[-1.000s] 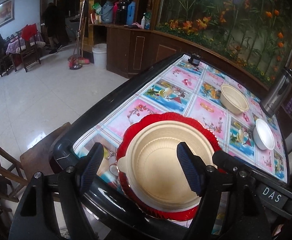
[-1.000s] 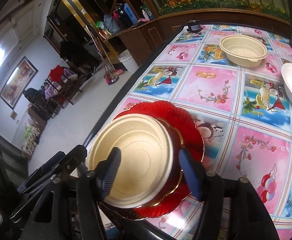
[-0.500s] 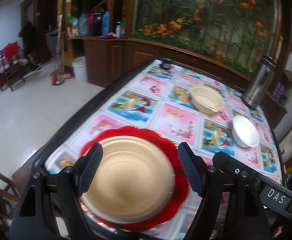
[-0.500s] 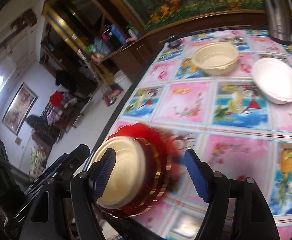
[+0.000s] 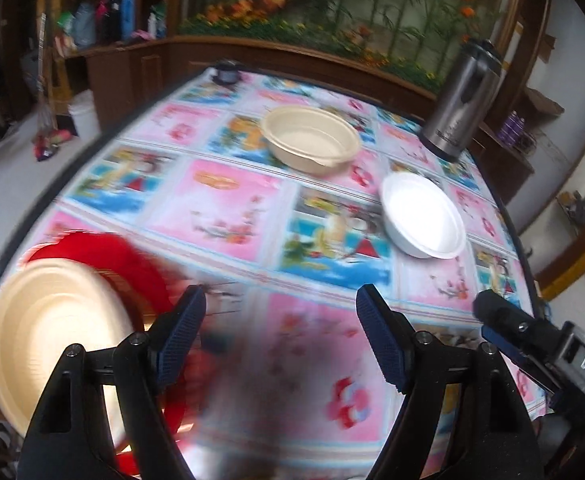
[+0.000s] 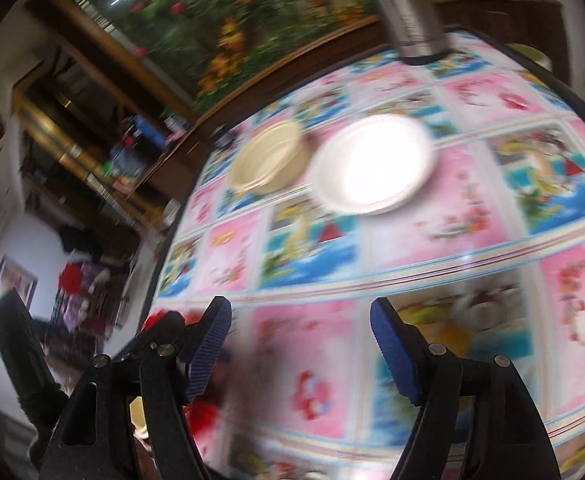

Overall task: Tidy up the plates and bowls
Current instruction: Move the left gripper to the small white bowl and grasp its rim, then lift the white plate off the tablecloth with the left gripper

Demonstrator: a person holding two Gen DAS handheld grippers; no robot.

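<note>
Gaping wide, the left gripper (image 5: 280, 312) holds nothing; only tablecloth (image 5: 312, 344) shows between its pads. The right gripper (image 6: 300, 324) is equally wide and empty. Beige bowl on red plate (image 5: 132, 264) sits at nine o'clock, another beige bowl (image 5: 310, 144) at twelve, white bowl (image 5: 422, 216) at one.

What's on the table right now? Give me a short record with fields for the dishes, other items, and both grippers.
stacked: beige bowl on red plate, near left edge
loose: beige bowl, white bowl, apart
other: steel flask, upright, far side
left gripper: open, empty
right gripper: open, empty
surface: table, patterned cloth
</note>
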